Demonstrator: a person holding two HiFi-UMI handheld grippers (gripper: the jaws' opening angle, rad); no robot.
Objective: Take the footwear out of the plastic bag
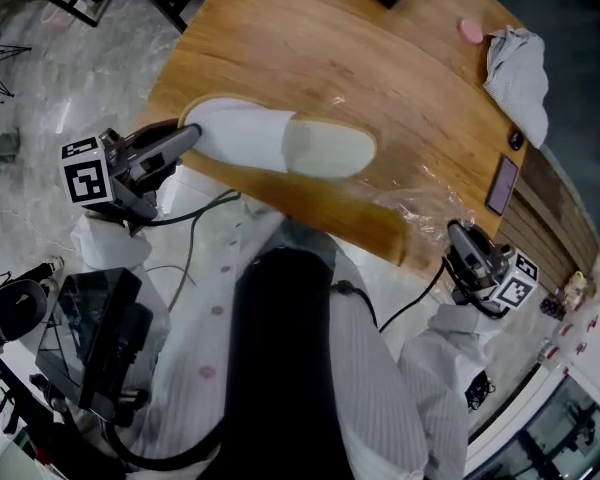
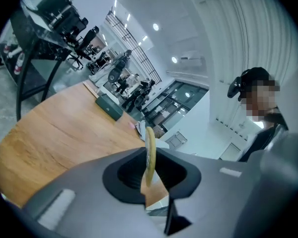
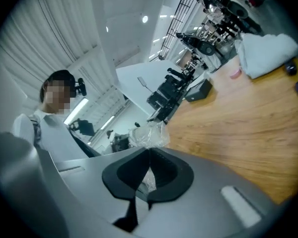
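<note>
White slipper [image 1: 280,140] lies near-left on the wooden table [image 1: 310,48], with my left gripper [image 1: 188,136] clamped on its heel rim. My right gripper [image 1: 458,236] pinches the clear plastic bag [image 1: 430,200] at near right. I judge the slipper almost out, though the toe may still sit in the bag's mouth.

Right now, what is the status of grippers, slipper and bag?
Left gripper shut on slipper edge. Right gripper shut on plastic bag. Slipper lies on table, toe toward bag. Nothing blocks it.
</note>
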